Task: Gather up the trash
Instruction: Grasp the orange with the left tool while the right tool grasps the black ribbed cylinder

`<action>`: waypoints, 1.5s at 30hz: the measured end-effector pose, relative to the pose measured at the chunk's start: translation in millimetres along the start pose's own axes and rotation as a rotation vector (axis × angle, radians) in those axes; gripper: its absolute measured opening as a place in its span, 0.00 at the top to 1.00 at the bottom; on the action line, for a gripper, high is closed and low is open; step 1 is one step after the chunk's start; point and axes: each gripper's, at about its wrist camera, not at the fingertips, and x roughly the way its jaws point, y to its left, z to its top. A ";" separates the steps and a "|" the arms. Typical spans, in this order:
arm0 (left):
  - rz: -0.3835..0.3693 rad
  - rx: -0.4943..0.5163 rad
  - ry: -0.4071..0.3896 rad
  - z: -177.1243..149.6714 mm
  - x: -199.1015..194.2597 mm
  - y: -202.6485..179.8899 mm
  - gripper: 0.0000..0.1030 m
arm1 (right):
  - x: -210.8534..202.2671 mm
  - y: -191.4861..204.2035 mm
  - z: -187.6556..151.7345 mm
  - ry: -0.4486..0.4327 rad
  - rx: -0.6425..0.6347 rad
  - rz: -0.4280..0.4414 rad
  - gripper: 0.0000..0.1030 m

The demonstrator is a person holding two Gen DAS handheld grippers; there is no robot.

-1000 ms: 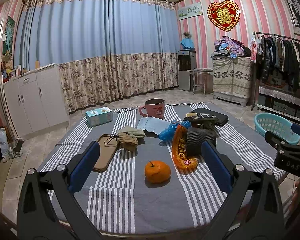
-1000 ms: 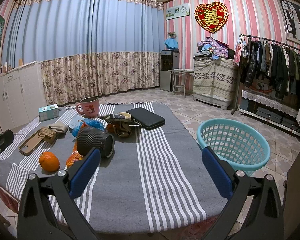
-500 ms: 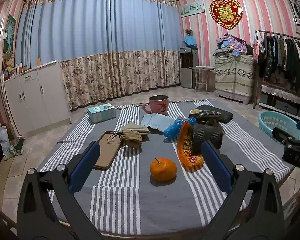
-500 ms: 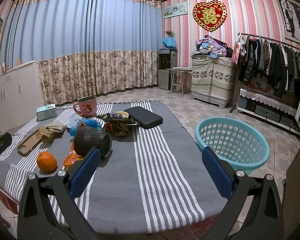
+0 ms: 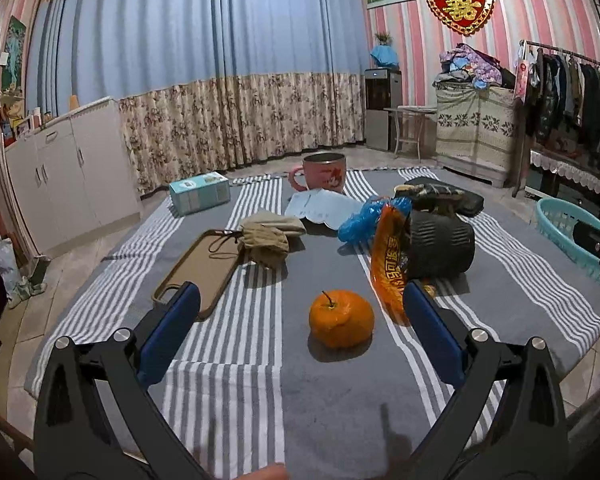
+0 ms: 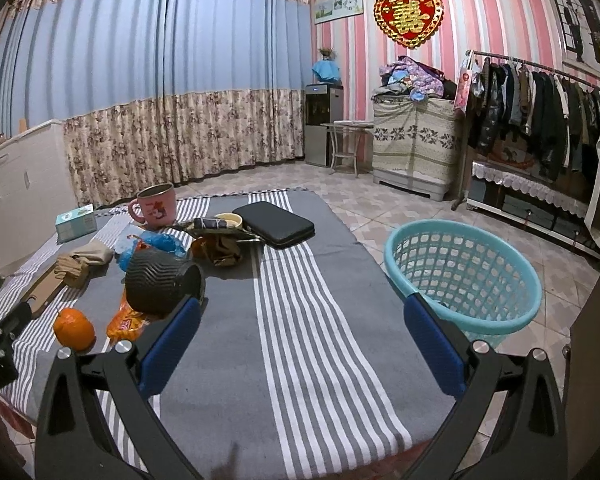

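Orange snack wrapper (image 5: 390,264) lying on the striped worktop (image 5: 236,360), leaning against a black ribbed cylinder (image 5: 440,246) on its right. Just near-left of the wrapper, a tangerine (image 5: 341,318); just beyond, a crumpled blue plastic bag (image 5: 360,220). Further left, a tan cloth (image 5: 268,236) and a brown tray (image 5: 204,264); at the far side, a pink mug (image 5: 324,172) and a tissue box (image 5: 199,193). Off the worktop's right edge, on the floor, a teal basket (image 6: 460,276). Left gripper (image 5: 300,320) hovering above the near worktop, jaws wide, nothing between them. Right gripper (image 6: 300,324) likewise spread wide and empty, facing bare cloth.
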 end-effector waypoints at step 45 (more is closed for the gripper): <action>-0.119 0.038 0.134 20.3 72.0 47.5 0.54 | 62.2 84.4 16.4 0.179 -0.014 0.121 0.04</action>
